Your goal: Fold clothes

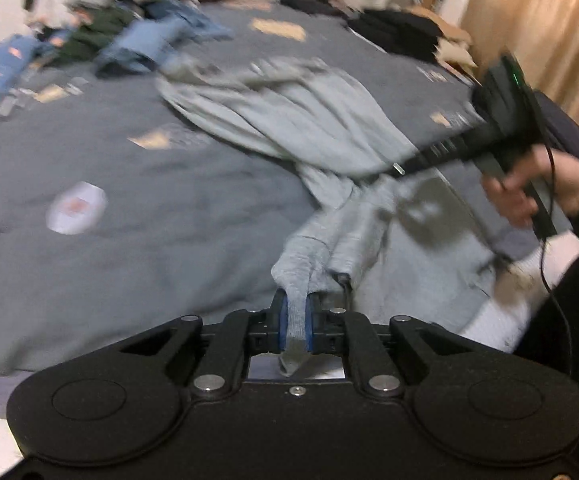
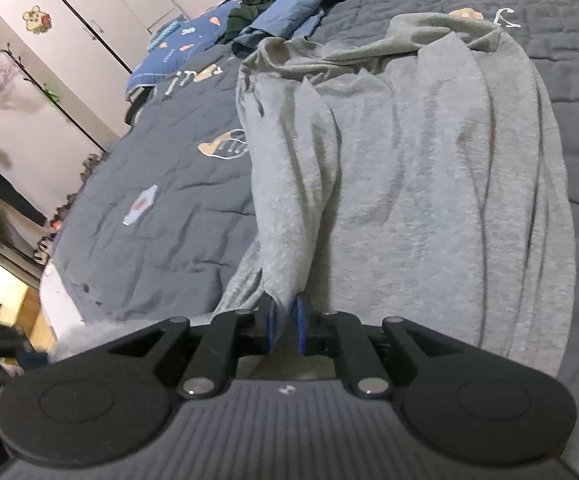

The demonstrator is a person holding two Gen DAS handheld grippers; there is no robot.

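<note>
left gripper [image 1: 296, 328]: clamped on a bunched edge of the grey garment [image 1: 289, 120], cloth pinched between the blue pads [image 1: 282, 326]
right gripper [image 2: 284, 330]: clenched on a fold of the same grey garment [image 2: 401, 184]; held by a hand [image 1: 537, 188] in the left wrist view
grey garment: spread lengthwise on the bed, wrinkled, near end lifted
bed [image 2: 161, 216]: dark grey quilt with printed patches
clothes pile [image 2: 289, 4]: blue and dark green, at far side, apart from the garment
wardrobe [image 2: 61, 36]: white, beside the bed

A plain light-grey knit garment [image 2: 409, 168] lies on a dark slate-blue quilted bedspread [image 2: 161, 216] patterned with tan and white patches; black grippers carry blue pads [image 1: 281, 322].
</note>
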